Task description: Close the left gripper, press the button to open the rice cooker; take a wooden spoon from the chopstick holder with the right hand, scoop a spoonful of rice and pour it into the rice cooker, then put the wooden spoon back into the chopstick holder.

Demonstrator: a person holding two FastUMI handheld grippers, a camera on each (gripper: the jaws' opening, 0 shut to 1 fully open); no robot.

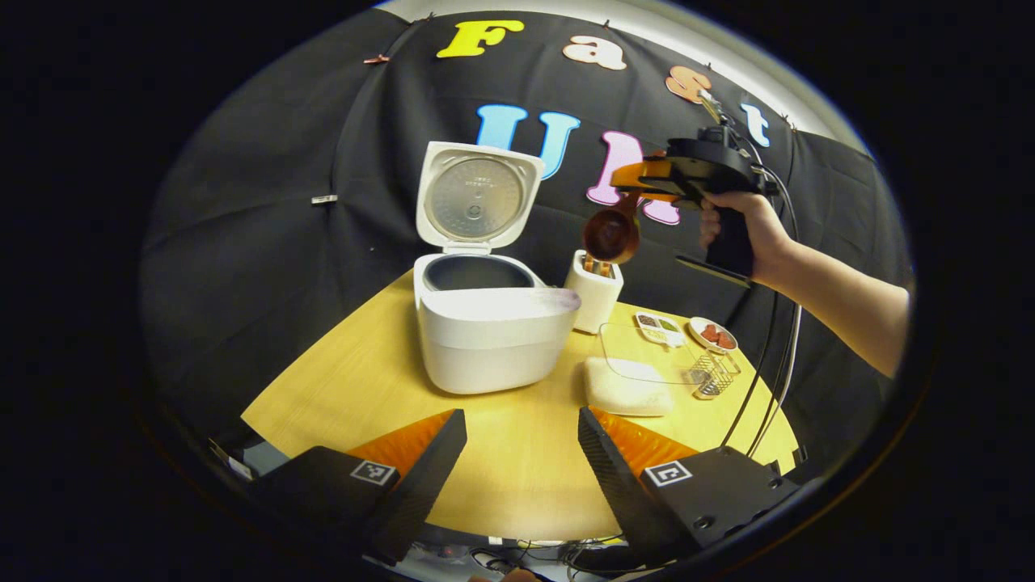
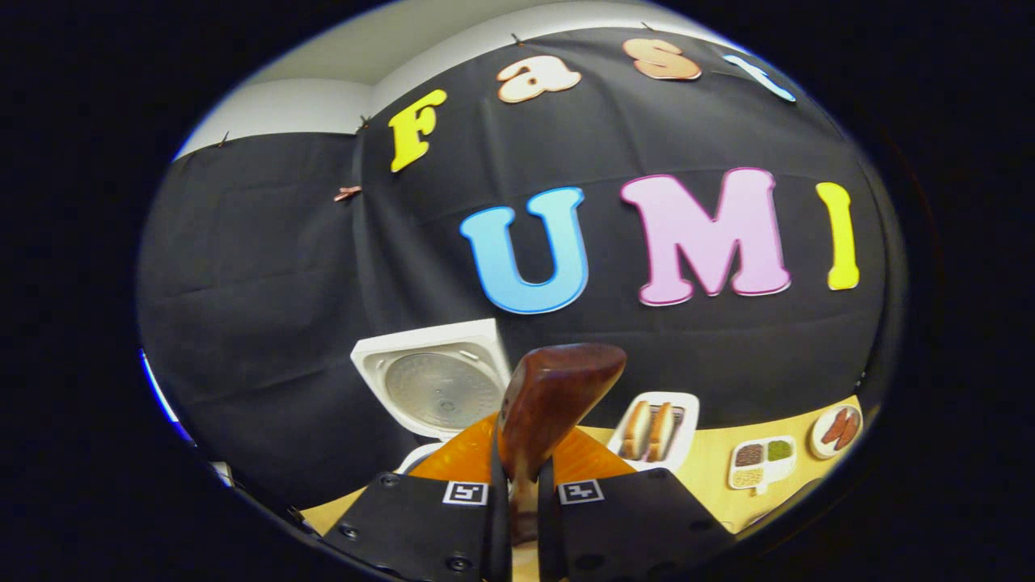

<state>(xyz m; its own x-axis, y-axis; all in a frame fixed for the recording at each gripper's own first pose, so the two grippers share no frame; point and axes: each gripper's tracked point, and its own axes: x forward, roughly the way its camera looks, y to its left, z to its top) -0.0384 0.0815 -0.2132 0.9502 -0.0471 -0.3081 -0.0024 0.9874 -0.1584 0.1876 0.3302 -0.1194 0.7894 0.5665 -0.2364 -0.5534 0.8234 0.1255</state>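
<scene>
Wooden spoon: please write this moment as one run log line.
rice cooker: lid open | right tool: shut on wooden spoon, above chopstick holder | left tool: open, empty

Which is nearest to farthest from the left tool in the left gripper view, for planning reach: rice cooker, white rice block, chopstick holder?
1. White rice block, front right.
2. Rice cooker, centre, lid open.
3. Chopstick holder, behind the cooker, right.
</scene>
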